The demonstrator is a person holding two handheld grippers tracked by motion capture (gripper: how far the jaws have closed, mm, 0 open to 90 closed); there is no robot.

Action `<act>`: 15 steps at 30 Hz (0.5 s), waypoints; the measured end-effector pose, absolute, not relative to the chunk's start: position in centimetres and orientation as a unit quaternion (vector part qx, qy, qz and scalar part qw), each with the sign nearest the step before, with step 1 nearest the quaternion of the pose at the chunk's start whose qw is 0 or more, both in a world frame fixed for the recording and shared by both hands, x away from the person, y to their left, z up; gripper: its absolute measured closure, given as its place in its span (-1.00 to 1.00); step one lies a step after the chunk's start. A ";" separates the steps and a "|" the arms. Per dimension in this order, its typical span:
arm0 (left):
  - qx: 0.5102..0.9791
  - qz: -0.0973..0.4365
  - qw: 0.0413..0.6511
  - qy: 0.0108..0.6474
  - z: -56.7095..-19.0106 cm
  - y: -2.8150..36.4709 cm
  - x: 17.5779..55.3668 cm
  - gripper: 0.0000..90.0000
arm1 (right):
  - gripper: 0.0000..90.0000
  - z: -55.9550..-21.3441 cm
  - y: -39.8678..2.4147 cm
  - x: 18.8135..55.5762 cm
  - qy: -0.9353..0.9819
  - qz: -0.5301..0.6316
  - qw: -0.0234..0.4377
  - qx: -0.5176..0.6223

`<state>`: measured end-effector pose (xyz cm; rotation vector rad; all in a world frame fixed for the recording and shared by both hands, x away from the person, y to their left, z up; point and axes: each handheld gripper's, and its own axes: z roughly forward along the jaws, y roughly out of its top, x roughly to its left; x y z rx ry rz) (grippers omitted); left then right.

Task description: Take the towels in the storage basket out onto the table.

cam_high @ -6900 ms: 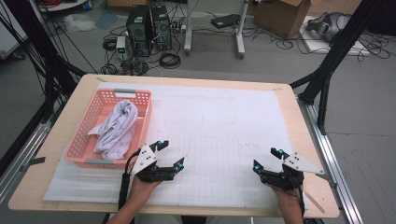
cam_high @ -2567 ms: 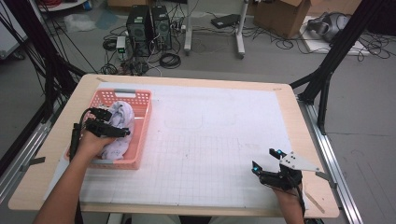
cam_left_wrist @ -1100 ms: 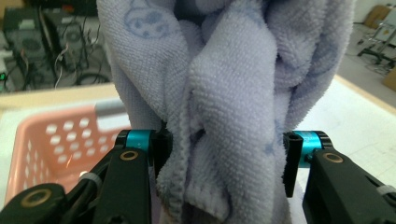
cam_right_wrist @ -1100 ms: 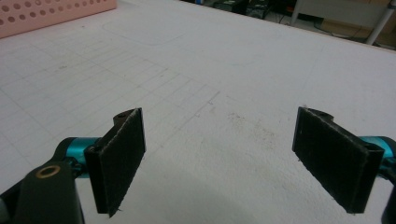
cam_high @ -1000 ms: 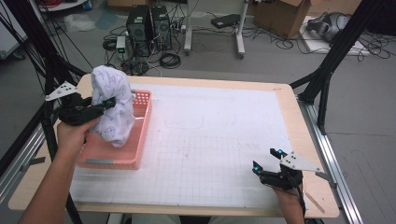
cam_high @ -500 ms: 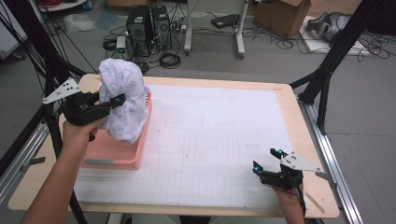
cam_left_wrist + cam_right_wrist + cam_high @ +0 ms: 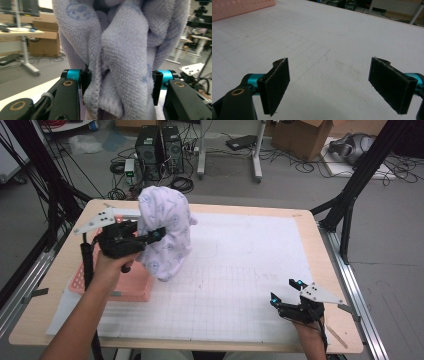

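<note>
The towel hangs above the basket's right edge, with wide bare mat to the basket's right. The left gripper clamps the bunched towel, jaws half apart. The right gripper, far right of the basket, rests wide open, holding nothing

Grey floor strewn with cables, computer towers, cardboard box, black frame legs

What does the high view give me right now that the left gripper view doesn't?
High view alone: the pink basket under the lifted towel, the gridded mat, and the right gripper open, low at the table's near right. Left gripper view alone: both pads pressing the towel's bunched folds, hem hanging between them. Both share the towel held in the left gripper.
</note>
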<state>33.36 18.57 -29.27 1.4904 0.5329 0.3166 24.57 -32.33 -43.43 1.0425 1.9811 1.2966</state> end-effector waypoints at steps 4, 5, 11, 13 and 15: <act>0.668 0.118 0.699 0.227 -30.1 16.2 33.8 0.17 | -0.65 -43.4 -32.4 24.6 0.735 0.483 0.273 0.389; 0.668 0.112 0.700 0.225 -30.4 15.5 33.9 0.17 | -0.65 -43.4 -32.4 24.6 0.736 0.483 0.274 0.388; 0.678 0.085 0.697 0.218 -32.0 12.0 34.6 0.16 | -0.65 -43.4 -32.5 24.5 0.735 0.483 0.272 0.391; 0.683 0.078 0.693 0.217 -32.7 10.8 34.9 0.15 | -0.65 -43.4 -32.5 24.5 0.735 0.483 0.272 0.390; 0.687 0.074 0.689 0.218 -33.5 9.7 35.3 0.15 | -0.65 -43.4 -32.5 24.5 0.734 0.484 0.271 0.391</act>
